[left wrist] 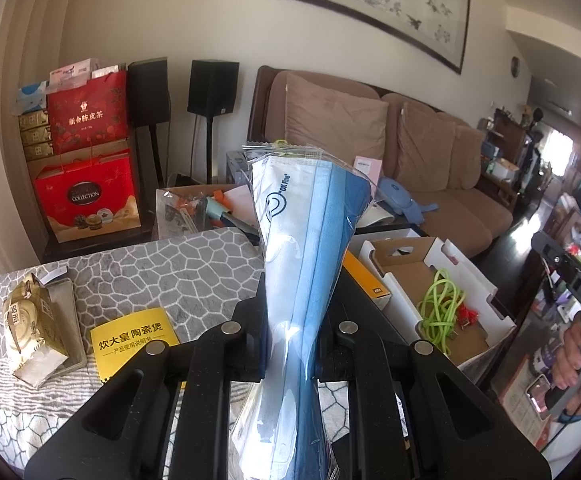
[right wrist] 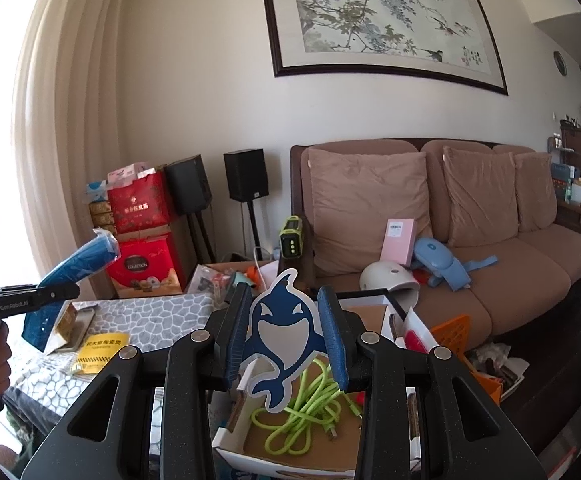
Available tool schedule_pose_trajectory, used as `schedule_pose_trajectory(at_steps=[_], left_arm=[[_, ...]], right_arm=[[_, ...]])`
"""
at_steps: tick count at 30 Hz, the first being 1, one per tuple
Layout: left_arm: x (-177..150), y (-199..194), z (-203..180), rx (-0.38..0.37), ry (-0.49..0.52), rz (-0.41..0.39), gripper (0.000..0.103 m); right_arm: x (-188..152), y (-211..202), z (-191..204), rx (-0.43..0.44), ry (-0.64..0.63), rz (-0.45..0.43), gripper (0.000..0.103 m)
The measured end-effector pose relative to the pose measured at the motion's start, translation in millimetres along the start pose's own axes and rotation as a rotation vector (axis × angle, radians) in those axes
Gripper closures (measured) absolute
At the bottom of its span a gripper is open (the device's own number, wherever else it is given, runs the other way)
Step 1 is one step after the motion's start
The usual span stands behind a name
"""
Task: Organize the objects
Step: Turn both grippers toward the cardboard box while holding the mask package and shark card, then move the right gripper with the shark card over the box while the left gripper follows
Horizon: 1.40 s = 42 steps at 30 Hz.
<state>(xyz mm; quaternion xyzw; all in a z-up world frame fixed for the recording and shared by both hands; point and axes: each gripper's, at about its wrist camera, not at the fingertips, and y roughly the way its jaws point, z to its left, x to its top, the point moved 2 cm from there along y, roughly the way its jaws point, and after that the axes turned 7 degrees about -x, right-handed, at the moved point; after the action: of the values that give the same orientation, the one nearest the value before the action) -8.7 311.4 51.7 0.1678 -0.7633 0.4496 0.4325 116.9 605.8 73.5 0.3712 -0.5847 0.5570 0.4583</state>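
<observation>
Left tongs (left wrist: 290,344) clamped on the clear-bagged blue face masks (left wrist: 310,216), right tongs (right wrist: 286,336) on the blue-and-white shark-shaped card cutout (right wrist: 284,336); lower each gently into the white cardboard box (right wrist: 226,440).

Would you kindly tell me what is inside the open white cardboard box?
A coiled green cable lies in the white cardboard box. The shark cutout covers part of its floor.

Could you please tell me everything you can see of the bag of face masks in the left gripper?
The bag of face masks is a clear, glossy plastic zip pouch holding folded blue and white masks, with a dark round logo printed on it. The left gripper pinches its middle, so it narrows there and fans out above. It is held tilted in the air above the grey patterned table.
</observation>
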Motion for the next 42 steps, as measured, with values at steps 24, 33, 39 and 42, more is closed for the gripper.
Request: schedule_pose_trajectory(at_steps=[24,33,39,42], left_arm=[[2.2,3.7,-8.2,-0.013,0.012,0.001,0.089],[2.2,6.2,-11.0,-0.017,0.016,0.004,0.089],[1.0,8.7,-13.3,-0.023,0.016,0.007,0.089],[1.3,10.3,-14.0,-0.026,0.012,0.006,0.089]], right_arm=[[1.9,-0.4,-2.2,-0.014,0.01,0.002,0.068],[0.6,-1.5,-14.3,-0.039,0.024,0.002,0.068],[-0.5,-2.2,-21.3,-0.056,0.033,0.004,0.068],[-0.4,-2.2,-21.4,-0.056,0.032,0.004,0.068]])
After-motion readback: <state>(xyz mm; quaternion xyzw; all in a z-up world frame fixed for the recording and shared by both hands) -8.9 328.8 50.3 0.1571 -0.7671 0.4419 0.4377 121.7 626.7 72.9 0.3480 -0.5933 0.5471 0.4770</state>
